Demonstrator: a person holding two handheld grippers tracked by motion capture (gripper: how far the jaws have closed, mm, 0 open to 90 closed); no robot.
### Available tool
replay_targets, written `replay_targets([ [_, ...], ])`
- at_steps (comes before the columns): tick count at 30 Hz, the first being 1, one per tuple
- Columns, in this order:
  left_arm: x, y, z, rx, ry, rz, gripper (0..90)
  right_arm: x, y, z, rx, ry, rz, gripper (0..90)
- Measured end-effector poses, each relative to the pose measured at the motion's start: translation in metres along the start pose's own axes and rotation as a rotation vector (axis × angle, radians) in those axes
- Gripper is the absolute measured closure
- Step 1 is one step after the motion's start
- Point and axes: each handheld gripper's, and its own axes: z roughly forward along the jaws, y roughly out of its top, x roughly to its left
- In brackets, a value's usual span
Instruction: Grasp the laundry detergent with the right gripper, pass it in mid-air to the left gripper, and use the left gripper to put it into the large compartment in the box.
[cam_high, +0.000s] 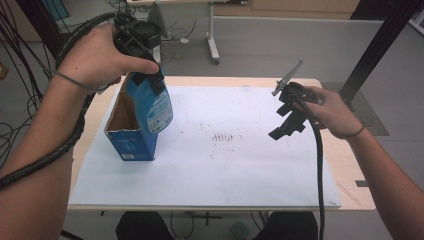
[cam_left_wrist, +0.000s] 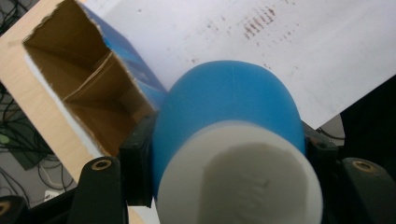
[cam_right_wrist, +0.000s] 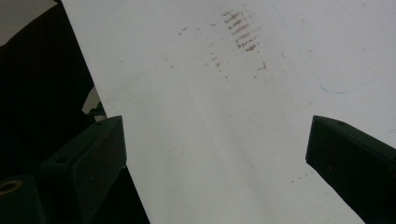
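Clamping blue bottle (cam_high: 152, 102), label unreadable, left hand-held gripper (cam_high: 142, 52) above open carton (cam_high: 131, 142); right hand-held gripper (cam_high: 290, 120) apart, empty.

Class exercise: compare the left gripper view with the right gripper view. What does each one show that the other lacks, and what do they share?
Left gripper view: a blue bottle clamped between the left hand-held gripper jaws, and an open cardboard box with an inner divider beside it. Right gripper view: the right hand-held gripper, jaws wide apart with nothing between them. Both: the white sheet with its reddish-brown marks, seen past black jaws.
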Motion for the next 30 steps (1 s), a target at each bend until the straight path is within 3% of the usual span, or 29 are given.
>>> replay_targets([
  [3, 0.009, -0.002, -0.002, 0.009, 0.006, -0.027, 37.6, 0.0, 0.001, -0.002, 0.001, 0.001, -0.003, 5.1],
  [14, 0.057, -0.005, 0.003, -0.016, 0.026, -0.225, 37.6, 0.001, 0.002, -0.002, -0.007, -0.006, -0.011, 5.2],
  [16, 0.06, -0.004, 0.003, -0.015, 0.032, -0.239, 37.6, 0.001, 0.002, -0.002, -0.008, -0.007, -0.011, 5.2],
  [19, 0.074, -0.003, 0.009, -0.01, 0.033, -0.302, 37.6, 0.0, 0.003, -0.002, -0.007, -0.009, -0.018, 5.0],
  [20, 0.074, -0.003, 0.009, -0.01, 0.033, -0.302, 37.6, 0.0, 0.003, -0.002, -0.007, -0.009, -0.018, 5.0],
  [23, 0.086, -0.004, 0.016, -0.007, 0.04, -0.36, 37.6, 0.0, 0.003, -0.001, -0.016, 0.001, -0.009, 4.9],
  [30, 0.103, -0.003, 0.03, 0.006, 0.029, -0.453, 37.6, 0.001, 0.005, 0.001, -0.013, -0.003, -0.019, 4.8],
])
